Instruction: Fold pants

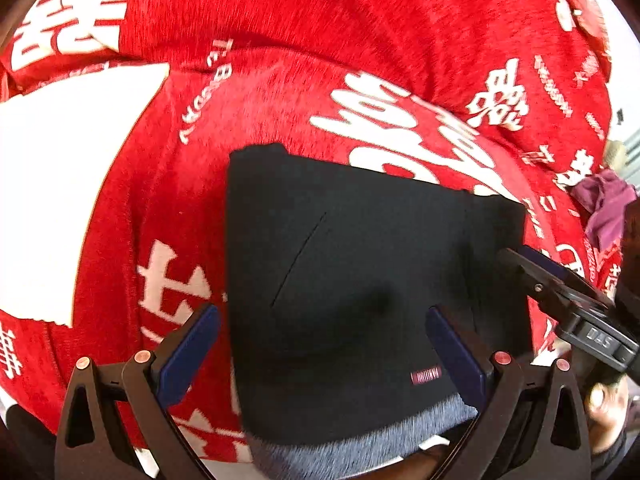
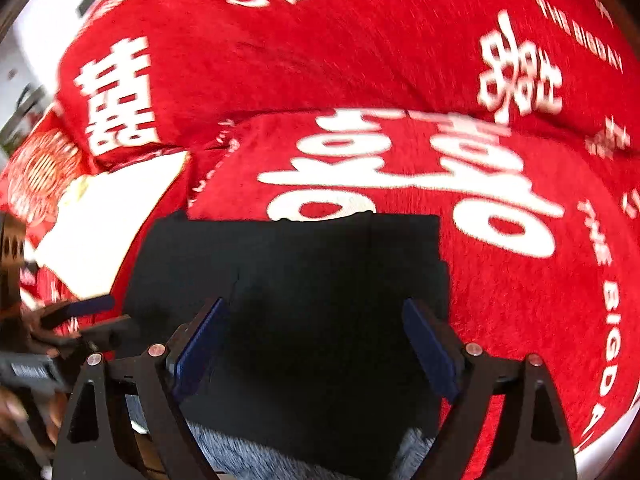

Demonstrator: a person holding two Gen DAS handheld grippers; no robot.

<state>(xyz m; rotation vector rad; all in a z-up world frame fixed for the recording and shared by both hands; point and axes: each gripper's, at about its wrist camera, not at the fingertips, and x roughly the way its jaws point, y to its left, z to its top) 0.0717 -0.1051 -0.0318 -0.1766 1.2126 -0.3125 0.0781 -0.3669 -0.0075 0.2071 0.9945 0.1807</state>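
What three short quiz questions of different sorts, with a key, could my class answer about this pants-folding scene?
1. True or false: the left claw is clamped shut on the black pants.
2. Multiple choice: the pants lie on (A) a bare wooden table, (B) a red blanket with white characters, (C) a blue plastic tray.
3. Fill in: the small tag sewn on the pants is ____ in colour.

Key: 1 false, both the left claw and the right claw stand open above the folded pants; 2 B; 3 red.
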